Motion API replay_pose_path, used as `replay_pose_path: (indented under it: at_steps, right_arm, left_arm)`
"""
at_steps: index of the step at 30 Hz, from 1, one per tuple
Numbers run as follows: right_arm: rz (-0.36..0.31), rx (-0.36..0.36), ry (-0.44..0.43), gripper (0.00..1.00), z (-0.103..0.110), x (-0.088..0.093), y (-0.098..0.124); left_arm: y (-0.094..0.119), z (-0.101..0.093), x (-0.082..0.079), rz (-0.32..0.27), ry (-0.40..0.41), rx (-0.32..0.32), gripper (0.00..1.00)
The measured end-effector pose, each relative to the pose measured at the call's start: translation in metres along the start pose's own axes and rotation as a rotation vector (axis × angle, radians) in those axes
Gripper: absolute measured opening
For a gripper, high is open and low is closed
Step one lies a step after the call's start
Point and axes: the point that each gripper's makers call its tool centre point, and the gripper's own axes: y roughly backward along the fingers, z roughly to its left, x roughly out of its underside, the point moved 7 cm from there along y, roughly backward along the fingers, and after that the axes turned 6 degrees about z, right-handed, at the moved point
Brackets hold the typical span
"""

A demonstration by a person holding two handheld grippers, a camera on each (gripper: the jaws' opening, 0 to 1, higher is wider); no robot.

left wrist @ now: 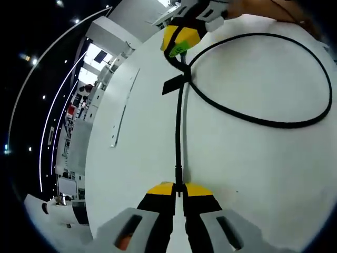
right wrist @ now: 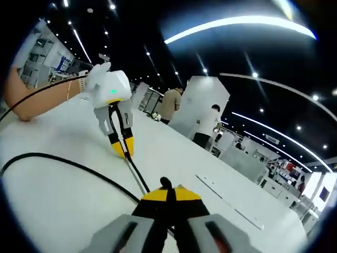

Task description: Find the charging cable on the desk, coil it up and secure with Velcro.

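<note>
A black charging cable lies on the white desk. My left gripper is shut on one end of it, low in the left gripper view. The cable runs straight to my right gripper, which is shut on it near a black Velcro tab. Beyond that the cable swings into a wide loop. In the right gripper view, my right gripper pinches the cable, and the left gripper holds the other end just ahead.
A thin metal strip is set into the desk surface beside the cable. A person's forearm rests on the desk at the left. Two people stand by white partitions behind the desk.
</note>
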Motion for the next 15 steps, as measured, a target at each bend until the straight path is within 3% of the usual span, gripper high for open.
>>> replay_pose_path:
  at_steps: [9, 15]
  right_arm:
    - [0.095, -0.011, -0.045, 0.03, -0.014, 0.021, -0.023]
    - [0.141, -0.07, -0.064, 0.03, -0.013, 0.031, -0.029]
  left_arm:
    - [0.001, -0.001, 0.001, 0.002, -0.003, 0.0, 0.07]
    - [0.002, -0.001, 0.002, 0.009, -0.004, 0.0, 0.07]
